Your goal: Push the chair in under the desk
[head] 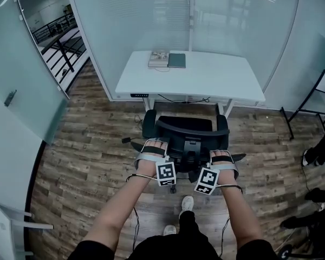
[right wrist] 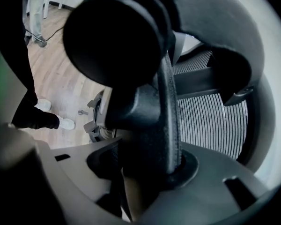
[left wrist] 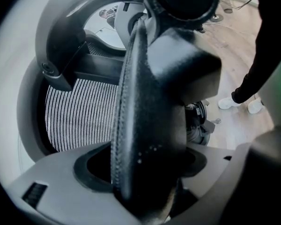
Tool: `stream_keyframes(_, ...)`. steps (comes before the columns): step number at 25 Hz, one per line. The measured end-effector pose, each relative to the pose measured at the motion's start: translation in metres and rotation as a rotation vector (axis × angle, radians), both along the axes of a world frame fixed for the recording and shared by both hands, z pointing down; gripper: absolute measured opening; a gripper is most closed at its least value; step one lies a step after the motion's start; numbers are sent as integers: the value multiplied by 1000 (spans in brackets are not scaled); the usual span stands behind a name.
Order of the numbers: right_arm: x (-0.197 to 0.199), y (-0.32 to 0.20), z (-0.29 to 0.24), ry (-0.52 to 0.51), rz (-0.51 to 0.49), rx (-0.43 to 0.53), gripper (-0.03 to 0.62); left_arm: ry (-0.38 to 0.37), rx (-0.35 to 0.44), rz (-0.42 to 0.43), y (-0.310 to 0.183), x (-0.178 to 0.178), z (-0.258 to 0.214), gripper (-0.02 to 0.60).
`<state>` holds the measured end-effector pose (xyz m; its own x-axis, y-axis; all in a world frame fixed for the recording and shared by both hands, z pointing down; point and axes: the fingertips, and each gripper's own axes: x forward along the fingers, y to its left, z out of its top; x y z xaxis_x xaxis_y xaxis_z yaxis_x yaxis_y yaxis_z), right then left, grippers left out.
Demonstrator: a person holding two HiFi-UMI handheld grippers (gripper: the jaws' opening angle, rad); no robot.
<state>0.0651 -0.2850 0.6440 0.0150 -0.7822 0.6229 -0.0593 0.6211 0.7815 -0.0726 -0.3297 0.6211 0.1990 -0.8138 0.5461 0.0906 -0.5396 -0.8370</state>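
Observation:
A black mesh office chair [head: 185, 124] stands on the wood floor just in front of the white desk [head: 206, 77], its back toward me. My left gripper [head: 154, 145] sits on the left end of the backrest's top rim and my right gripper [head: 223, 155] on the right end. In the left gripper view the padded rim [left wrist: 145, 102] fills the gap of the left gripper [left wrist: 145, 172], with mesh [left wrist: 79, 111] beside it. In the right gripper view the rim [right wrist: 166, 116] is clamped in the right gripper [right wrist: 150, 168].
A book stack [head: 167, 59] lies at the desk's back edge. Frosted glass walls [head: 233, 15] stand behind the desk. Cables [head: 131, 140] trail on the floor left of the chair. My shoes [head: 187, 203] are behind it. Another person's legs [head: 317, 153] are at the right.

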Motion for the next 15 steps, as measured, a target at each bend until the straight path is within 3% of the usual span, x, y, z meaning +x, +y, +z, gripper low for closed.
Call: stream_keyframes(15, 14, -93, 1, 15, -36, 14, 192, 3, -1, -23, -93, 13, 2, 367)
